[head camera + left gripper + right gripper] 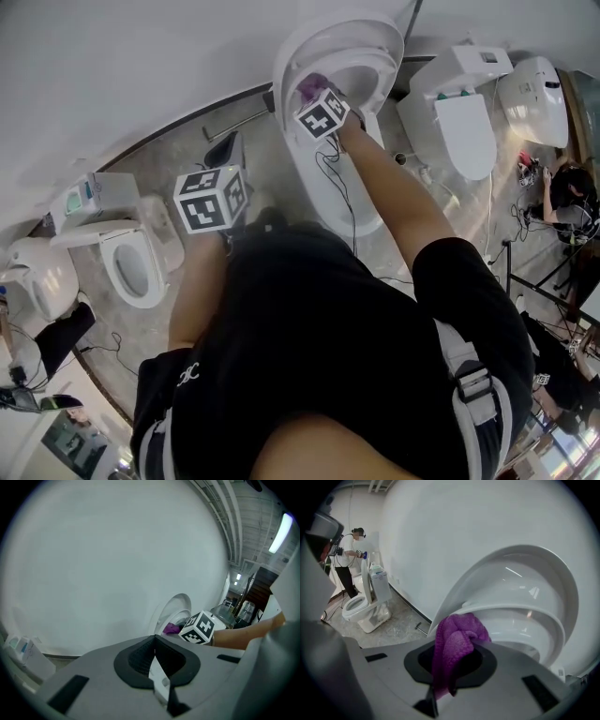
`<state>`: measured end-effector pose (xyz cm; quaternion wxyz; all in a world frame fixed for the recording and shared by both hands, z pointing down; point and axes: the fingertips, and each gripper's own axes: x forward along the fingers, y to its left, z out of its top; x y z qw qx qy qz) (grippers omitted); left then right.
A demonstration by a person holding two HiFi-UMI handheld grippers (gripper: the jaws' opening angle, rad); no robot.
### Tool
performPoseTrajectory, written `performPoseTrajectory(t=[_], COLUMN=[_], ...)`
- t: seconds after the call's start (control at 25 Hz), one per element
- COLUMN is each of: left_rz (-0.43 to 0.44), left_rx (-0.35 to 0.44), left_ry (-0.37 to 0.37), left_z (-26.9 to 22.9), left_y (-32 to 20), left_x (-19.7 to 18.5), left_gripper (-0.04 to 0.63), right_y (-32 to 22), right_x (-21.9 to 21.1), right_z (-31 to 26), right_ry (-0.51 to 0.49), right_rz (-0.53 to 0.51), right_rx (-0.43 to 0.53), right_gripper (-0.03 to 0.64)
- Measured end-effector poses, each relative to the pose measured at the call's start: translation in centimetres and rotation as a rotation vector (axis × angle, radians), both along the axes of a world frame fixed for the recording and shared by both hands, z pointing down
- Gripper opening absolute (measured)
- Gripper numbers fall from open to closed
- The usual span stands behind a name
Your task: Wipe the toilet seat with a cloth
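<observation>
The toilet seat (pixel 534 616) curves just ahead of your right gripper's (pixel 452 665) jaws and a little to their right, under the raised lid (pixel 520 569). Those jaws are clamped on a purple cloth (pixel 457 641). It bunches up past the tips and hangs back between them. Only the right gripper view shows that grip. In the head view the marker cube (pixel 323 114) covers the jaws, and only a patch of purple shows beside it, over the seat's left side.

Your left gripper (pixel 154 660) has its jaws pressed fully together with nothing between them. Its own view shows this, and it shows the toilet well beyond the tips, up and to the right. The right gripper's cube sits in front of the bowl, with the cloth just left of it.

Only the head view shows how far back the left gripper is held. It is well apart from the seat, over the floor (pixel 253 141). That view also shows a neighbouring toilet (pixel 131 262) out to the left gripper's side. The right gripper view adds a person (pixel 347 557) standing at another toilet (pixel 358 606) far to the left of its jaws.
</observation>
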<state>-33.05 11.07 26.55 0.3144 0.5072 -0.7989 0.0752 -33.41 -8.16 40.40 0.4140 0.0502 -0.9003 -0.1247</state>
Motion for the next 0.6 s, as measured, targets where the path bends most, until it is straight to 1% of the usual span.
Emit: performPoseTrajectory(t=[0.16, 0.24, 0.44, 0.6], left_rz=[0.011, 0.017, 0.03, 0.044], left_rx=[-0.002, -0.003, -0.022, -0.043], left_ry=[0.02, 0.032, 0.055, 0.061], left_z=[0.6, 0.9, 2.0, 2.6], left_y=[-0.2, -0.3, -0.6, -1.0], left_x=[-0.1, -0.4, -0.7, -1.2], left_gripper=[0.009, 0.009, 0.009, 0.009], right_y=[2.2, 3.1, 2.9, 1.8], right_x=[1.3, 1.6, 0.6, -0.2], right_z=[2.3, 3.7, 4.7, 5.9], right_ry=[0.03, 0.048, 0.036, 0.071], right_rz=[-0.045, -0.05, 0.011, 0.026], right_rx=[-0.076, -0.09, -0.13, -0.123], right_gripper=[0.052, 0.052, 0.052, 0.052])
